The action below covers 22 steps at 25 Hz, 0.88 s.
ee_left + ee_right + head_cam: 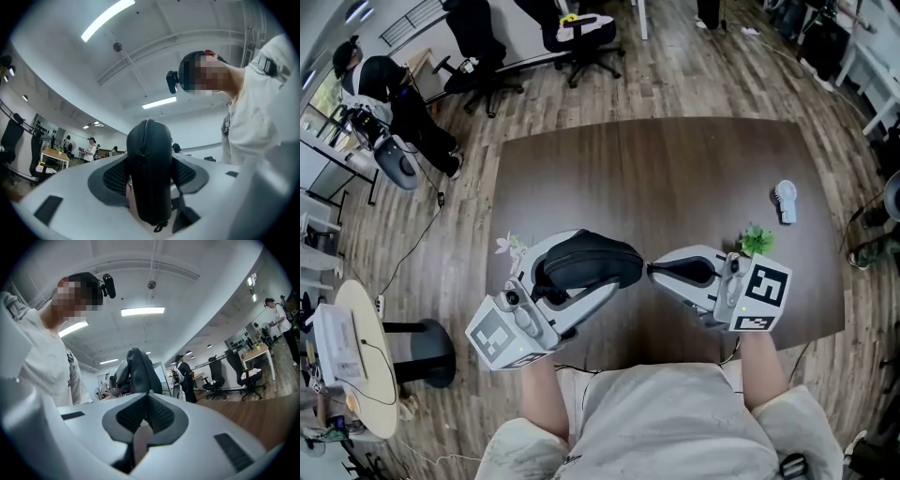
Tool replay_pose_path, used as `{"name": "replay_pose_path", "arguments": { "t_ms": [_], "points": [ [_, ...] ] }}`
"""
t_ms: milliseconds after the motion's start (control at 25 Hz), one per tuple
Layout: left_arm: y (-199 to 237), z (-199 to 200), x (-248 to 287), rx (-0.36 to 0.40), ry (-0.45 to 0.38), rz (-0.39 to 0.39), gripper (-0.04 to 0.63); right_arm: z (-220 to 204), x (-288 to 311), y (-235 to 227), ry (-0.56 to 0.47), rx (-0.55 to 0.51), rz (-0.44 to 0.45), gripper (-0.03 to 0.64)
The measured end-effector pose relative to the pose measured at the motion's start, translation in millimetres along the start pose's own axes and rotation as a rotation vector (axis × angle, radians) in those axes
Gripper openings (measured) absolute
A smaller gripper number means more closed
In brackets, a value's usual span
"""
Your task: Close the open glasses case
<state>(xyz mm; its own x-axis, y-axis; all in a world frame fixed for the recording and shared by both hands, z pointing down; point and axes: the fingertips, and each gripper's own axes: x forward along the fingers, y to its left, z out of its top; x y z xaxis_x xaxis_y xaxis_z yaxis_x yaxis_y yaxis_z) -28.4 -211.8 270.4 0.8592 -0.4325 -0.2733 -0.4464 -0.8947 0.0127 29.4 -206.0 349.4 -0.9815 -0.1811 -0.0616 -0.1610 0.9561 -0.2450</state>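
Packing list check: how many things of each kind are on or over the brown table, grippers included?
grippers: 2, the left gripper and the right gripper
glasses case: 1
small white fan: 1
green plant: 1
white flower: 1
Total: 6

The glasses case (586,261), above the table's near edge, has a matt black, cloth-like shell, with a toothed zip (143,136) running down its spine. The left gripper (600,259) and right gripper (654,270) are smooth white plastic with a faint sheen; their pads (115,177) are dark grey, rubbery and finely dimpled. The table (675,178) shows dark brown wood grain, matt. Around the table, the floor (469,159) is pale, streaked wood-look plank. Towards the table's right edge lie a small white plastic device (785,201) and a green plastic-looking sprig (757,240). At the table's near edge, the person's top (666,422) is pale, creased cloth.
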Motion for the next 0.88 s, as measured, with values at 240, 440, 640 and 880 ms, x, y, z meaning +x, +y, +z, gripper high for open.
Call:
{"name": "replay_pose_path", "arguments": {
  "t_ms": [240, 440, 640, 880],
  "points": [
    [-7, -15, 4, 0.045, 0.105, -0.023, 0.261, 1, 0, -3, -0.018, 0.045, 0.001, 0.006],
    [-19, -37, 23, 0.099, 0.203, -0.014, 0.259, 8, -27, -12, -0.105, 0.098, 0.012, 0.005],
    [-23, -60, 18, 0.134, 0.289, 0.007, 0.255, 20, -39, -13, -0.17, 0.098, 0.003, 0.002],
    [-31, -44, 25, 0.11, 0.171, -0.009, 0.256, 7, -29, -6, -0.075, 0.033, -0.012, 0.002]
  ]
}}
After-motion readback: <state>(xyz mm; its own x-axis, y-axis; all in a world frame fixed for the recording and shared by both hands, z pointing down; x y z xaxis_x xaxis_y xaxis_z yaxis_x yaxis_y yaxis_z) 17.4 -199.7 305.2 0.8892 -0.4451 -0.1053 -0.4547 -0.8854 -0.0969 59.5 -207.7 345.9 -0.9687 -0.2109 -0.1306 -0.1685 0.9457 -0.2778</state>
